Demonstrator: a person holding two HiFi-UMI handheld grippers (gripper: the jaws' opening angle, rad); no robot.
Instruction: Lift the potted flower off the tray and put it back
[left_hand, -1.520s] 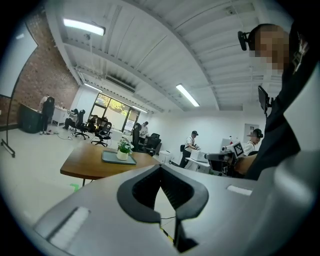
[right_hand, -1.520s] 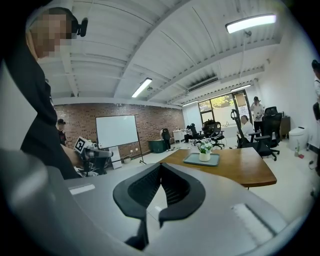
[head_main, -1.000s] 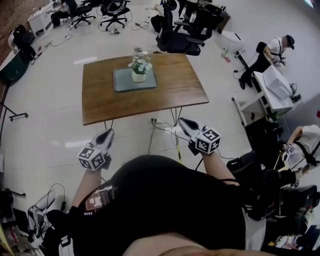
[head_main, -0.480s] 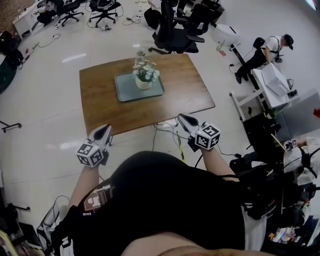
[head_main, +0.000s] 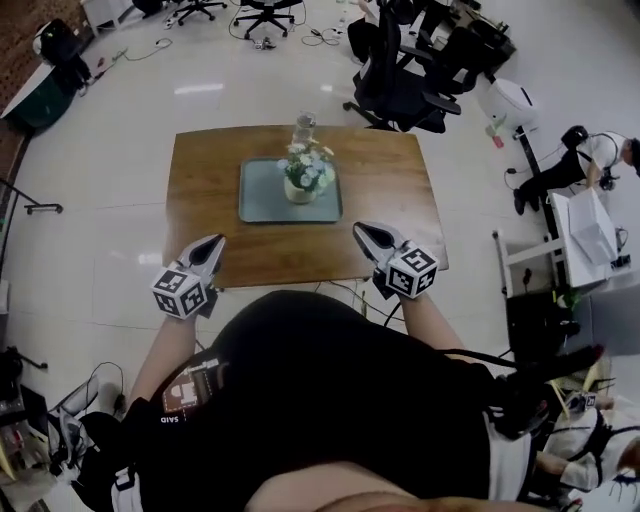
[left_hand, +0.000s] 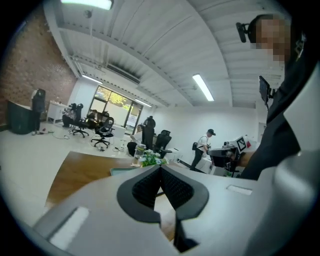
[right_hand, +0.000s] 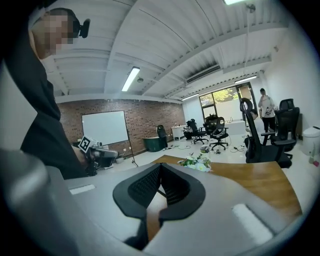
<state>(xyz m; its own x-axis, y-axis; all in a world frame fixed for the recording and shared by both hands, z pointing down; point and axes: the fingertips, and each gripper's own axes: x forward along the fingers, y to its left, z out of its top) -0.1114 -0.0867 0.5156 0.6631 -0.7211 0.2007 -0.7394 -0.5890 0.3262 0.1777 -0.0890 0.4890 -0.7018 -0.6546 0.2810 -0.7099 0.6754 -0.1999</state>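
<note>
The potted flower (head_main: 304, 177), white blooms in a small pale pot, stands on the grey-green tray (head_main: 262, 198) in the middle of the brown wooden table (head_main: 392, 190). My left gripper (head_main: 211, 245) hangs shut and empty at the table's near left edge. My right gripper (head_main: 362, 232) is shut and empty over the near right edge. Both are well short of the pot. The flower (left_hand: 148, 160) shows past the closed jaws in the left gripper view, and the flower (right_hand: 198, 163) also lies ahead in the right gripper view.
A glass jar (head_main: 303, 126) stands on the table just beyond the tray. Black office chairs (head_main: 405, 85) crowd the floor behind the table's far right. A person (head_main: 580, 160) sits at a desk on the right. Cables (head_main: 340, 290) run under the table's near edge.
I have walked up to the table: it now fills more of the head view. Both grippers moved forward from the floor side to its near edge, still shut.
</note>
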